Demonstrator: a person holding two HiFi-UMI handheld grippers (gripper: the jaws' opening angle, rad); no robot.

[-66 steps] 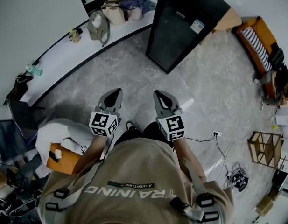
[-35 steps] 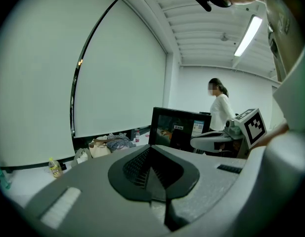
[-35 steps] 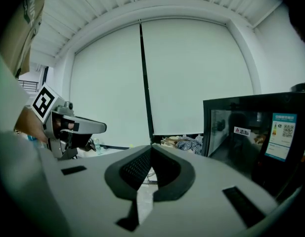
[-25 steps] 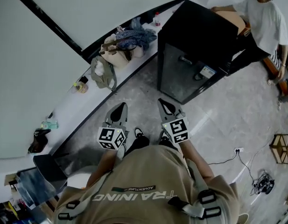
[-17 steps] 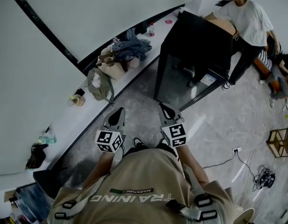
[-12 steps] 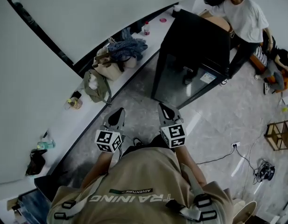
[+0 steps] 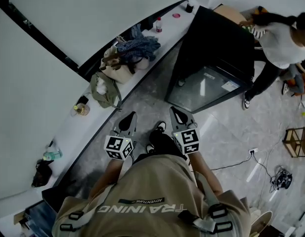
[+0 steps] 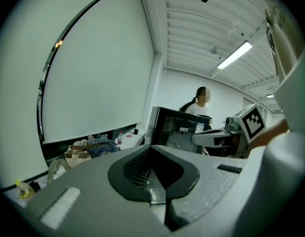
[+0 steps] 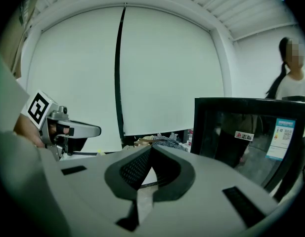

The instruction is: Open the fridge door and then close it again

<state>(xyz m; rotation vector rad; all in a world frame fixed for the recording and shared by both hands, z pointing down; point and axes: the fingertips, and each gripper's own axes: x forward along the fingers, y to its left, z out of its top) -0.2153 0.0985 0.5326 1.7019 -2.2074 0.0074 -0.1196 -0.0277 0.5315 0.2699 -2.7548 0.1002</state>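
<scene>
- Fridge [image 7: 207,85], upper right, door seemingly shut (handle unclear).
- Left gripper [image 7: 128,117] and right gripper [image 7: 177,112], both pinched together, empty, aim at it for the approach, not yet touching.

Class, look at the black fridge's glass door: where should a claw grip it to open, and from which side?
Grip the fridge door by its black side frame, coming from the front: the glass is flat, no handle shows. Hinge side cannot be told.
</scene>
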